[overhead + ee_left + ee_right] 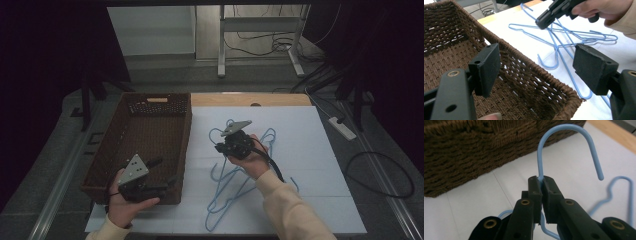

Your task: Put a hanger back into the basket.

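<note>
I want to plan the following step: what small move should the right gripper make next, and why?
Probably lift a little more: the right gripper is shut on a blue hanger just below its hook, while other hangers lie tangled beside the wicker basket.

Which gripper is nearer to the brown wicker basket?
Left. The left gripper is open over the wicker basket's near right corner; the right gripper is shut on a blue hanger beside it.

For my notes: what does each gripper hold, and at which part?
The right gripper holds a blue wire hanger by the neck, just below its hook. The left gripper holds nothing.
</note>
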A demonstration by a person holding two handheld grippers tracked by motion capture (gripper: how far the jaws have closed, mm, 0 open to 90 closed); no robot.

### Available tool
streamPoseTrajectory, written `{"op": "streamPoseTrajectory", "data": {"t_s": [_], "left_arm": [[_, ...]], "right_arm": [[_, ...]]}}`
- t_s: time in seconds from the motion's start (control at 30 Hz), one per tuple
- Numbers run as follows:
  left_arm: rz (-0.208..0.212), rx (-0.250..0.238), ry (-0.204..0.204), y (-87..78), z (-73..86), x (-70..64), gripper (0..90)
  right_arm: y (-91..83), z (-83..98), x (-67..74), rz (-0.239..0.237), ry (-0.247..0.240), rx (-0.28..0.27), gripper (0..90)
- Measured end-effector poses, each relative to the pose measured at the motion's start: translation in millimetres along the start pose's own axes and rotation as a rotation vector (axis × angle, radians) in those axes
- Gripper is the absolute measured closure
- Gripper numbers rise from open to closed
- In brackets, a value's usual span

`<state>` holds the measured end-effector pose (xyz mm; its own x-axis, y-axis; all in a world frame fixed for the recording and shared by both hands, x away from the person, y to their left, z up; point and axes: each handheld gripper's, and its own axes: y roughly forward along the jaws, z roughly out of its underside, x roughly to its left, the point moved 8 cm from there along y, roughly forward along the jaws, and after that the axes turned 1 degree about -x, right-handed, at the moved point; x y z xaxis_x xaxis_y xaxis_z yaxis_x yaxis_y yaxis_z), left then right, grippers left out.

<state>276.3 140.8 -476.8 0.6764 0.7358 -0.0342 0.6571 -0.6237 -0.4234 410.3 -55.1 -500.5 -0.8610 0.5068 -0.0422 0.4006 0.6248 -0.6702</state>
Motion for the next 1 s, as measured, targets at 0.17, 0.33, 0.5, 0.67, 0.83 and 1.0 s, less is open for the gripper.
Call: {"op": "streamPoseTrajectory", "data": {"t_s": [0.17, 0.33, 0.5, 0.67, 0.83, 1.0], "left_arm": [[0.010, 0.000, 0.005, 0.5, -3.5, -5.4, 23.6], [0.032, 0.015, 0.001, 3.9, -7.9, -13.4, 23.7], [0.073, 0.038, -0.017, 11.6, -13.6, -24.2, 24.2], [0.116, 0.066, -0.045, 21.2, -18.0, -35.1, 24.5], [0.152, 0.101, -0.056, 35.4, -20.9, -48.8, 24.6], [0.189, 0.144, -0.075, 52.0, -24.5, -62.2, 24.9]], "right_arm": [[-24.3, 0.4, -4.6, 0.004, 0.039, -0.063, 86.2], [-49.6, 0.5, -8.7, 0.033, 0.065, -0.114, 86.3], [-67.9, 3.6, -10.2, 0.051, 0.077, -0.141, 86.3], [-75.2, 9.7, -13.7, 0.071, 0.092, -0.146, 86.3], [-78.9, 10.7, -15.1, 0.077, 0.099, -0.157, 86.3], [-79.1, 9.8, -13.8, 0.081, 0.098, -0.160, 86.3]]}}
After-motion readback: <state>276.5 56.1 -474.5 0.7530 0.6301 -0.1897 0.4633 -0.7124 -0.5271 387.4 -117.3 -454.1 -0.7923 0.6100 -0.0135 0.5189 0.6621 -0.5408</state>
